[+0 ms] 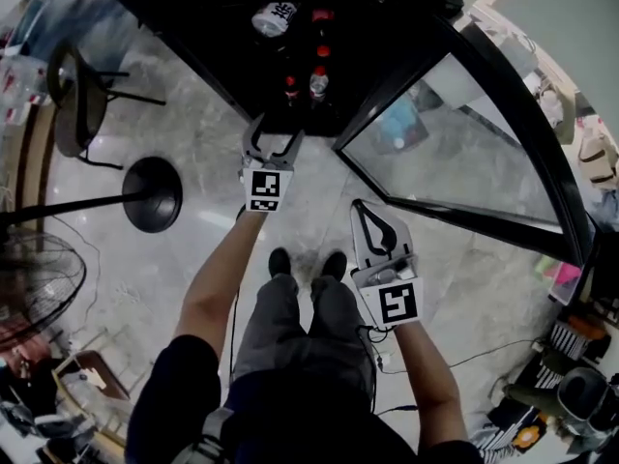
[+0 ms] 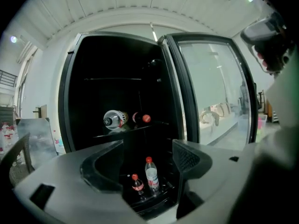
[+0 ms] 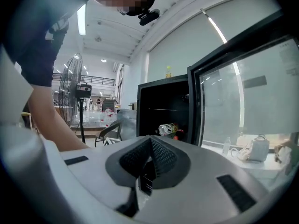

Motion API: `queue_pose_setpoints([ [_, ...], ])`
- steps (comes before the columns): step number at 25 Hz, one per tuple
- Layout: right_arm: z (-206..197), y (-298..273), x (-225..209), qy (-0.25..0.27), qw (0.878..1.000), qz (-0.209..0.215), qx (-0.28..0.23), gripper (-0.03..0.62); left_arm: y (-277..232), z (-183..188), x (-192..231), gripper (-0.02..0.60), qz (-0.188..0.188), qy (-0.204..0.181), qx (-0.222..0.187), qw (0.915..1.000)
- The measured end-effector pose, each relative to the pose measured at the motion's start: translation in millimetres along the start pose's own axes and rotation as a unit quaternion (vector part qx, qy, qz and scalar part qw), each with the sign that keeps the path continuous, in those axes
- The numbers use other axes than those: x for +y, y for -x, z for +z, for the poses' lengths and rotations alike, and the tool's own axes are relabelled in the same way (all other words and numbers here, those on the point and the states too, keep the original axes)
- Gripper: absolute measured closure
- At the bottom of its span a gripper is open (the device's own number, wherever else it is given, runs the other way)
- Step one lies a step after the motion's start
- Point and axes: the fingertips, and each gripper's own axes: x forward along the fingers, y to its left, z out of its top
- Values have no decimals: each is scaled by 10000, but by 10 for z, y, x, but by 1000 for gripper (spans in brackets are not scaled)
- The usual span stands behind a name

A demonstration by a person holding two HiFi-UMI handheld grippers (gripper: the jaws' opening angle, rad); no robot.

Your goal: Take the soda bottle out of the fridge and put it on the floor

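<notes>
the floor (image 1: 184, 133) is polished grey stone, glossy, with pale veins. the fridge (image 2: 69, 106) has a smooth, glossy black frame, and its door (image 1: 464, 153) is clear, reflective glass. inside, the soda bottle (image 2: 137, 185) and the tall bottle (image 2: 151, 174) are shiny plastic with smooth red caps. the left tongs (image 1: 275, 131) are matt grey plastic with dimpled black pads (image 2: 187, 157).

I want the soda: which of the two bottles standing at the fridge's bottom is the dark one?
The shorter bottle, on the left in the left gripper view; the taller bottle beside it is clear.
</notes>
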Motion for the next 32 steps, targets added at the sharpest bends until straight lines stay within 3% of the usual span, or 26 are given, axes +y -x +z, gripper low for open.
queue_pose_setpoints([
  [9,-623,-277,-56,5,9999,127,19,576,-829,-1085,83,261,-2,-195,408,9990],
  [15,-1027,-555,-101,-6,9998,154,-106,576,-1285,-1747,251,261,90,-27,561,9984],
  [32,-1641,-880,-127,-53,9979,469,-451,576,-2222,-2868,493,261,359,63,695,9969],
])
